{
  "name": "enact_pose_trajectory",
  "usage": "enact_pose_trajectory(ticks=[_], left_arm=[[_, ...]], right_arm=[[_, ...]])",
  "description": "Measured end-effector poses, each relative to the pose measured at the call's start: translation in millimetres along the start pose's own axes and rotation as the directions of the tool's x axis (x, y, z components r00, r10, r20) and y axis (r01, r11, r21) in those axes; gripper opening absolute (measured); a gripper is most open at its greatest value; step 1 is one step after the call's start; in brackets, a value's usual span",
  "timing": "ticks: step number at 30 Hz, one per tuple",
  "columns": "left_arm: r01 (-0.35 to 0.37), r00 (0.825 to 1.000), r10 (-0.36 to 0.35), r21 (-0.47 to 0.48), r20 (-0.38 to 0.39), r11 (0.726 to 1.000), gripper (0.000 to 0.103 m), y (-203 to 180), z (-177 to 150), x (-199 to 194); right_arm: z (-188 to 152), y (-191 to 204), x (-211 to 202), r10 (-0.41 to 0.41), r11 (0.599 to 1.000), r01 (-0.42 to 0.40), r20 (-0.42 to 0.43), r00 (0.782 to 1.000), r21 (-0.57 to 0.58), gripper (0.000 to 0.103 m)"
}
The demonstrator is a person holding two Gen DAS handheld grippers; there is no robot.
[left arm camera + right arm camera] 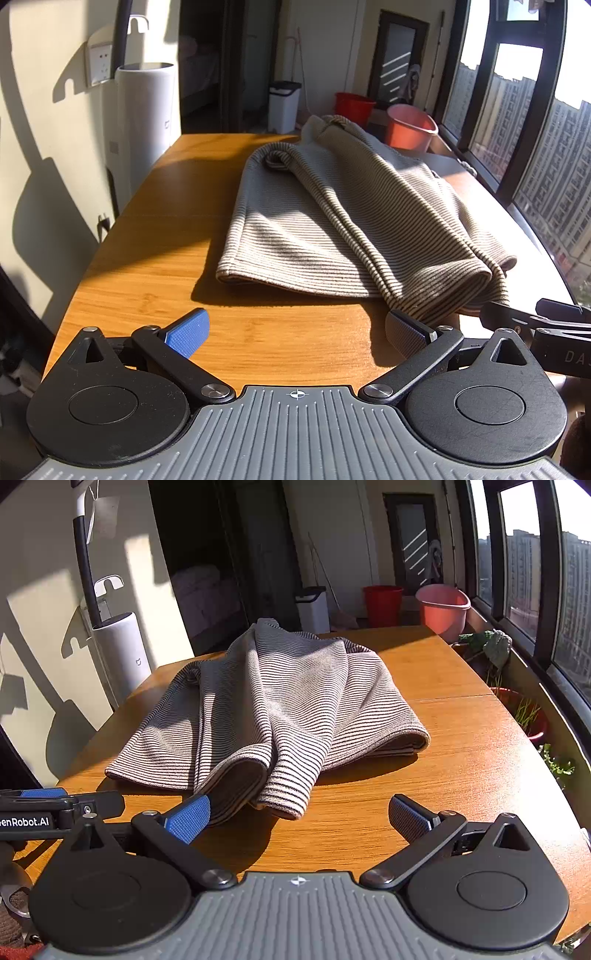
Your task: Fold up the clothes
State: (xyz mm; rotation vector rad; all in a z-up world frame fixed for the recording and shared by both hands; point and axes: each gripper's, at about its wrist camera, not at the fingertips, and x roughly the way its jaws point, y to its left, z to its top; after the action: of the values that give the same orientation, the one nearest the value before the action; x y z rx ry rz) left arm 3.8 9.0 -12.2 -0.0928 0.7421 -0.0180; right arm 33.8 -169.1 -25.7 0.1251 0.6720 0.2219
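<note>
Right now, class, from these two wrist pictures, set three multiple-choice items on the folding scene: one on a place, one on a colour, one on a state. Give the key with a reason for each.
1. Where does the striped garment lie?
A. on the wooden table
B. in the pink basin
C. on the floor

2. What colour is the basin beside the red bucket?
A. blue
B. pink
C. green

3. How do the jaws of the left gripper stand?
A. shut on the garment
B. shut on nothing
C. open, holding nothing

Key:
1 A, the cloth rests on the tabletop in both views.
2 B, it stands pink behind the table near the window.
3 C, bare table shows between its spread pads; the right gripper is open too.
</note>
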Motion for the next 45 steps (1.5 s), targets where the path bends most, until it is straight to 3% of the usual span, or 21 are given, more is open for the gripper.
enact_pose_trajectory(ticks=[7,11,14,17,22,27,31,39,43,45], left_arm=[[0.008,1.000,-0.008,0.005,-0.010,1.000,0.103,0.6,3.0,3.9],[0.102,0.995,-0.102,0.027,-0.010,0.994,0.103,1.9,15.2,11.8],[0.189,0.982,-0.190,0.057,0.011,0.980,0.103,0.1,31.3,21.5],[0.284,0.958,-0.285,0.075,0.011,0.956,0.103,-2.5,51.7,40.4],[0.377,0.925,-0.375,0.035,-0.058,0.925,0.103,-3.0,79.8,91.6],[0.373,0.921,-0.376,-0.053,-0.105,0.926,0.103,13.0,93.9,143.6],[0.392,0.915,-0.399,-0.106,-0.056,0.914,0.103,25.1,94.4,158.3],[0.392,0.920,-0.392,-0.024,-0.005,0.920,0.103,21.3,78.0,152.9],[0.411,0.911,-0.412,-0.065,-0.016,0.909,0.103,29.3,68.7,137.2],[0.422,0.905,-0.425,-0.075,-0.023,0.903,0.103,34.7,60.0,127.4]], right_arm=[[2.3,-0.2,3.2,0.001,1.000,-0.001,-0.007,1.000,-0.010,0.103],[16.4,-1.9,6.3,0.006,0.999,-0.005,0.015,1.000,-0.046,0.103],[41.1,-10.7,13.5,0.037,0.999,-0.035,0.058,0.998,-0.028,0.103],[68.0,-20.6,31.9,0.089,0.995,-0.092,0.086,0.992,0.035,0.103],[94.0,-35.1,91.9,0.164,0.976,-0.167,0.031,0.986,0.139,0.103],[103.4,-47.7,147.4,0.231,0.956,-0.222,-0.029,0.972,0.192,0.103],[106.6,-55.6,164.5,0.293,0.928,-0.284,-0.003,0.956,0.239,0.103],[92.0,-71.1,155.6,0.383,0.886,-0.382,0.048,0.923,0.263,0.103],[82.2,-79.0,142.0,0.444,0.854,-0.436,0.038,0.895,0.282,0.103],[69.9,-73.9,126.4,0.451,0.863,-0.445,0.033,0.892,0.237,0.103]])
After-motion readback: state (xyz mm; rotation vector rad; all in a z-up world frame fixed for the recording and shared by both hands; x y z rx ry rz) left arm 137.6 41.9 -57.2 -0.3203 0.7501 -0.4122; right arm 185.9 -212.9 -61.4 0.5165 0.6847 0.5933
